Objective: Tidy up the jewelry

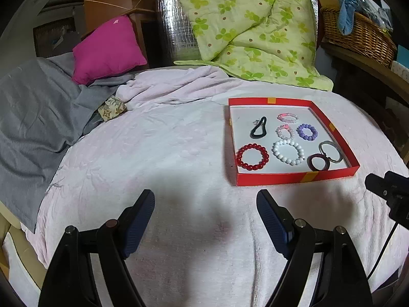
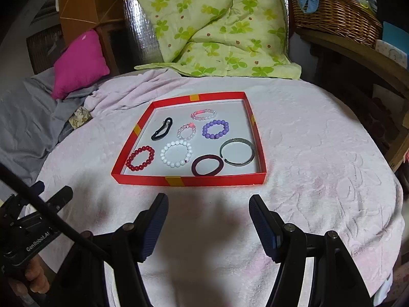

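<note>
Where the jewelry lies: all of it is inside the red tray, which rests on the pale pink blanket.
Count: I count eight pieces, five beaded bracelets, two hair ties and one metal bangle.
Beaded bracelets: red bead bracelet in the tray's near left corner; white bead bracelet just right of it; clear bead bracelet at the tray's middle; purple bead bracelet beside that; pink bead bracelet nearest the tray's far wall.
Hair ties: black hair tie by the tray's left wall; maroon hair tie by its near wall.
Bangle: metal bangle in the tray's near right corner, touching the maroon tie.
My left gripper: jaws spread wide, nothing between them, over bare blanket to the left of the tray's near wall.
My right gripper: jaws apart and empty, just short of the tray's near wall.
Beyond the tray: one green clover quilt behind it, one magenta pillow and grey cloth to its left, one wicker basket to its far right.
Right view only: my hand on the left tool.
Left view only: a black part of the right tool near the tray's near right corner.
</note>
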`<state>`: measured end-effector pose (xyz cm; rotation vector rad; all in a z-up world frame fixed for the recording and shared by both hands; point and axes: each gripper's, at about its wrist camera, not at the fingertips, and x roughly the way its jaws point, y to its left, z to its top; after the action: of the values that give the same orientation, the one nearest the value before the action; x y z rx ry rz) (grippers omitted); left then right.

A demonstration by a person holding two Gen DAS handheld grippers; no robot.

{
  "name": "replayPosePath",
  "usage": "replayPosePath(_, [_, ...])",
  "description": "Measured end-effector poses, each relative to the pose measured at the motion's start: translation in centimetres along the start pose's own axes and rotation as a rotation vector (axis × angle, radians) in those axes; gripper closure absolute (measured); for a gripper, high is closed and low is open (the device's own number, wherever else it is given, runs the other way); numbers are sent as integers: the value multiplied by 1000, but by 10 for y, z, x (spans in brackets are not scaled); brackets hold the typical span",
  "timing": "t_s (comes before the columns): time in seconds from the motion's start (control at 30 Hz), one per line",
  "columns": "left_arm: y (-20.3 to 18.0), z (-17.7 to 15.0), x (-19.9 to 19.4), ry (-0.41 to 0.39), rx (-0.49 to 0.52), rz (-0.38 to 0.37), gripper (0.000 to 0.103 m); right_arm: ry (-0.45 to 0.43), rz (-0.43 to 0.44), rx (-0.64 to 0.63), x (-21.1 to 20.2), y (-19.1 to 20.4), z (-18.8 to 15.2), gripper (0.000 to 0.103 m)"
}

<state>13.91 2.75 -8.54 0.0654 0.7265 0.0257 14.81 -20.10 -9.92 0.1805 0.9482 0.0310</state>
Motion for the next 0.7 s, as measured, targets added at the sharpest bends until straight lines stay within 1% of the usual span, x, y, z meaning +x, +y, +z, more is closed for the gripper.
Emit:
replayPosePath(0.2, [6, 1, 1, 0, -12, 0, 21, 8, -1, -6, 6, 5, -1, 34])
replayPosePath(0.7, [5, 0, 10, 18, 3, 7, 21, 24, 11, 1, 22, 5, -1, 34])
